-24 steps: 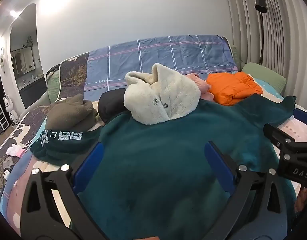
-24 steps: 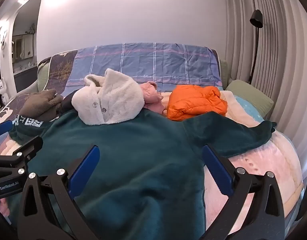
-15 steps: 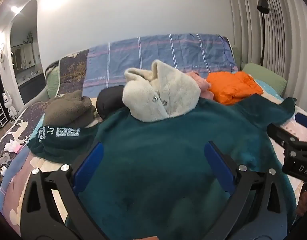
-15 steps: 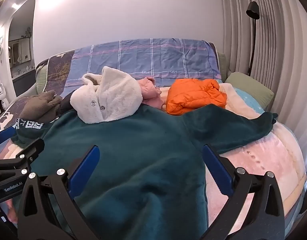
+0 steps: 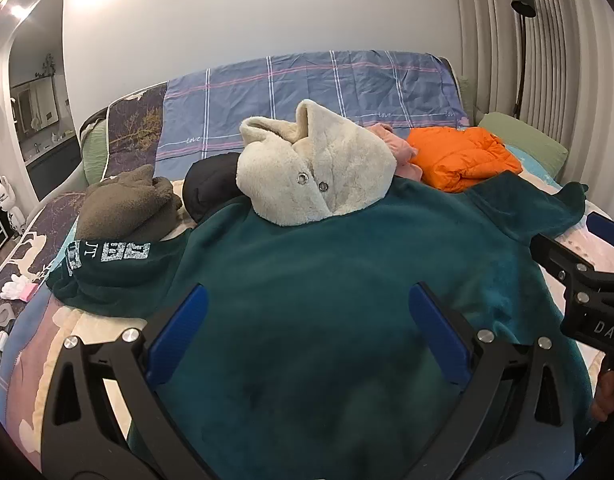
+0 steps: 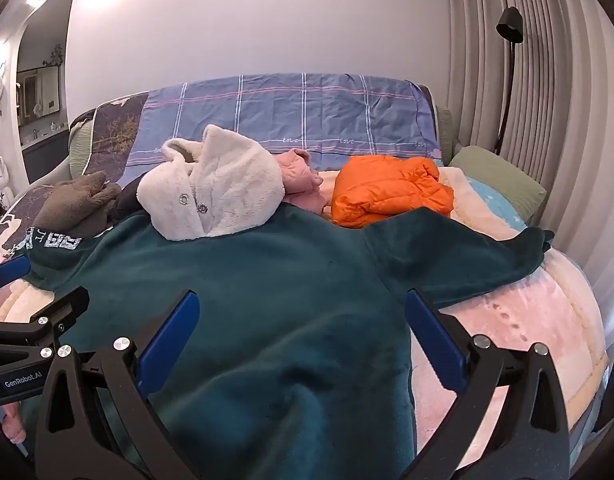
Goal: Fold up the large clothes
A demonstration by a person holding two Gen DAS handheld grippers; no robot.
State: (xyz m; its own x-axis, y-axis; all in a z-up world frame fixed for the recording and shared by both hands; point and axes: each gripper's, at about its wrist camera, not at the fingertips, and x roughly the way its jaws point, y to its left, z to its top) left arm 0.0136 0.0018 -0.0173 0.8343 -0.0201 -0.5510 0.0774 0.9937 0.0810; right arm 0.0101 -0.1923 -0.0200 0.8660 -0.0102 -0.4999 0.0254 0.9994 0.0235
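A large dark green fleece garment (image 5: 339, 280) (image 6: 267, 280) lies spread flat across the bed, one sleeve (image 6: 467, 256) reaching right and a sleeve with white lettering (image 5: 119, 256) reaching left. My left gripper (image 5: 307, 312) hovers over its lower middle, jaws wide open with nothing between the blue pads. My right gripper (image 6: 299, 316) hovers over the garment's right half, also wide open and empty. Each gripper shows at the edge of the other's view. A cream fleece jacket (image 5: 315, 172) rests on the green garment's far edge.
Behind lie a folded orange puffer jacket (image 5: 463, 160), a pink garment (image 6: 299, 176), a black item (image 5: 211, 184) and a brown fleece (image 5: 127, 204). A blue plaid sheet (image 5: 307, 92) covers the headboard. A green pillow (image 6: 499, 180), floor lamp (image 6: 507, 80) and curtains stand at right.
Both views have shifted slightly, as the grippers drew back a little and tipped further down over the green garment. The clothes lie as before and both grippers stay open.
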